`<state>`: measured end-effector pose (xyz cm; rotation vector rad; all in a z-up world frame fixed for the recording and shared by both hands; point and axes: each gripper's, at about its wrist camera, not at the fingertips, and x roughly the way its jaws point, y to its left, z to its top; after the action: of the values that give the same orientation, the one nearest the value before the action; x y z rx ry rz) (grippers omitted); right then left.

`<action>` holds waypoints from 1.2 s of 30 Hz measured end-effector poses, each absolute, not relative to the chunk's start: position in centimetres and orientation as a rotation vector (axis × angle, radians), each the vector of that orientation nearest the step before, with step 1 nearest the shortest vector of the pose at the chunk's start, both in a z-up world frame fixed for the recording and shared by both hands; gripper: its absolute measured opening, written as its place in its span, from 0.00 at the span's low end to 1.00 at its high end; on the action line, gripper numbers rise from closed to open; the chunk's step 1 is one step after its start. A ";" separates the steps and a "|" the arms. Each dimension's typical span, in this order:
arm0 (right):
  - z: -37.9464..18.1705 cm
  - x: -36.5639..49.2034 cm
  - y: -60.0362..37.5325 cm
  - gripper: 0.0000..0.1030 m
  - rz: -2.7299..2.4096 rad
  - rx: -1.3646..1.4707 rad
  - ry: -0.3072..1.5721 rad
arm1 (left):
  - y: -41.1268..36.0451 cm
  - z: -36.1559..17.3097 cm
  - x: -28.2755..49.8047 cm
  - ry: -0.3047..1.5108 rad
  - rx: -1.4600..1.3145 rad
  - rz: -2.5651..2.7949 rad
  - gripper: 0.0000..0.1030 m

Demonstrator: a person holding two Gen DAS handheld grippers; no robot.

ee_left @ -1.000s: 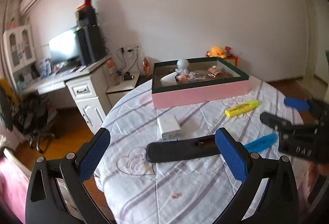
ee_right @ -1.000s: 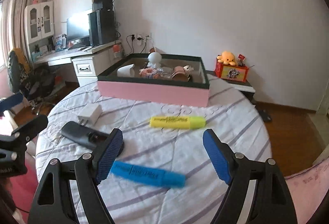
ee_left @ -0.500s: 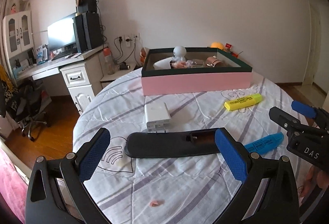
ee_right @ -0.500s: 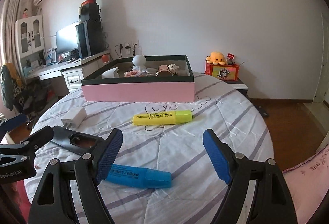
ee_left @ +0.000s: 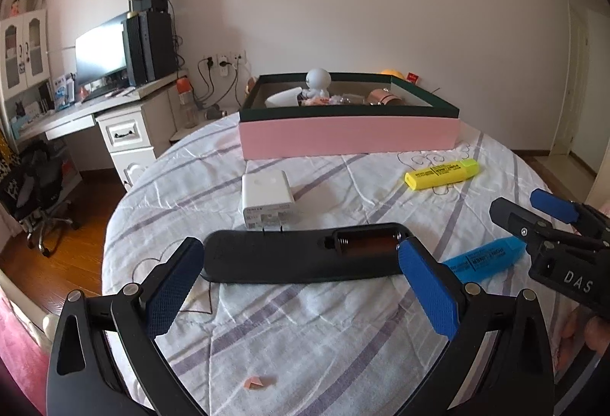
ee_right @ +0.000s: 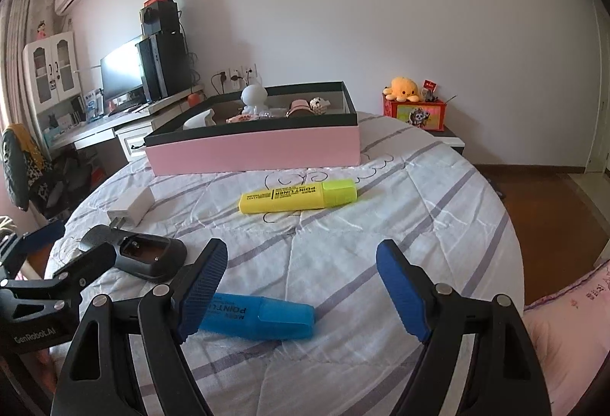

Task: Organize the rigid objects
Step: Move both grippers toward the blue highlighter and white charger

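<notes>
I am lowering my left gripper (ee_left: 297, 282), jaws apart and empty, astride the black remote (ee_left: 301, 257) lying crosswise on the counter (ee_left: 324, 332), squaring to its narrow width while my right gripper (ee_right: 301, 282) is hanging apart above the blue highlighter (ee_right: 259, 315).

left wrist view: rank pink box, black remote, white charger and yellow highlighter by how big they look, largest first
1. pink box: clearly the largest, though farthest away.
2. black remote: long, but closest to the camera, which flatters it.
3 and 4. white charger and yellow highlighter: look about alike, so I won't rank them.
</notes>
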<state>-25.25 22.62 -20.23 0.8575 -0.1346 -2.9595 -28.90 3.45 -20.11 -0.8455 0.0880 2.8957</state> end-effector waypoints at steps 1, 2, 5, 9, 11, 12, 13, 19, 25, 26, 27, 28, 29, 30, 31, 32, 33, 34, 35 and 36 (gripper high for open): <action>-20.2 -25.3 22.7 0.80 -2.958 0.861 -0.135 | 3.3 -20.2 -28.9 0.085 -0.848 2.899 1.00; -20.3 -25.4 22.7 0.80 -2.954 0.866 -0.135 | 3.1 -20.3 -28.8 0.082 -0.845 2.904 1.00; -20.3 -25.5 22.6 0.80 -2.946 0.877 -0.131 | 2.3 -20.4 -28.4 0.059 -0.855 2.903 1.00; -20.3 -25.2 22.6 0.80 -2.912 0.873 -0.128 | 1.3 -20.6 -27.8 0.052 -0.863 2.909 1.00; -20.4 -25.2 22.7 0.80 -2.891 0.892 -0.121 | 0.7 -20.7 -27.5 0.055 -0.871 2.903 1.00; -20.4 -25.1 22.7 0.80 -2.884 0.900 -0.115 | 0.4 -20.7 -27.5 0.052 -0.873 2.908 1.00; -20.5 -25.1 22.7 0.80 -2.877 0.903 -0.111 | 0.1 -20.8 -27.5 0.048 -0.879 2.910 1.00; -20.6 -25.3 23.1 0.80 -2.863 0.947 -0.092 | -1.2 -20.7 -28.0 -0.011 -0.897 2.912 1.00; -20.9 -25.0 23.4 0.80 -2.774 0.988 -0.046 | -2.1 -21.3 -28.1 -0.052 -0.936 2.910 1.00; -21.0 -25.0 23.5 0.80 -2.755 0.991 -0.025 | -2.1 -21.3 -28.1 -0.053 -0.941 2.906 1.00; -21.1 -25.0 23.5 0.80 -2.740 0.983 0.010 | -2.1 -21.4 -28.1 -0.051 -0.946 2.902 1.00; -21.1 -25.0 23.5 0.80 -2.723 0.983 0.041 | -2.0 -21.4 -28.0 -0.039 -0.950 2.902 1.00; -21.2 -25.2 23.5 0.80 -2.702 0.986 0.073 | -1.9 -21.4 -28.0 -0.029 -0.951 2.903 1.00; -21.2 -25.4 23.5 0.80 -2.677 0.984 0.086 | -1.8 -21.4 -28.0 -0.020 -0.951 2.904 1.00; -21.2 -25.5 23.5 0.80 -2.655 0.991 0.086 | -1.7 -21.4 -27.9 -0.010 -0.951 2.901 1.00; -21.1 -25.7 23.5 0.80 -2.634 0.994 0.087 | -1.6 -21.3 -27.9 -0.005 -0.950 2.897 1.00; -21.1 -25.8 23.4 0.80 -2.601 0.996 0.095 | -1.5 -21.3 -27.8 -0.003 -0.946 2.892 1.00; -21.1 -25.9 23.1 0.80 -2.575 0.998 0.108 | -1.4 -21.2 -27.8 0.001 -0.944 2.885 1.00; -20.9 -25.9 22.8 0.80 -2.566 0.991 0.134 | -1.2 -21.2 -27.8 0.009 -0.945 2.882 1.00; -20.9 -26.0 22.4 0.80 -2.549 0.990 0.170 | -1.1 -21.2 -27.8 0.018 -0.945 2.881 1.00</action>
<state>-25.96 22.41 -20.87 0.9903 0.1699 -2.5487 -27.76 -1.14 -21.20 -0.9451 0.0180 2.8808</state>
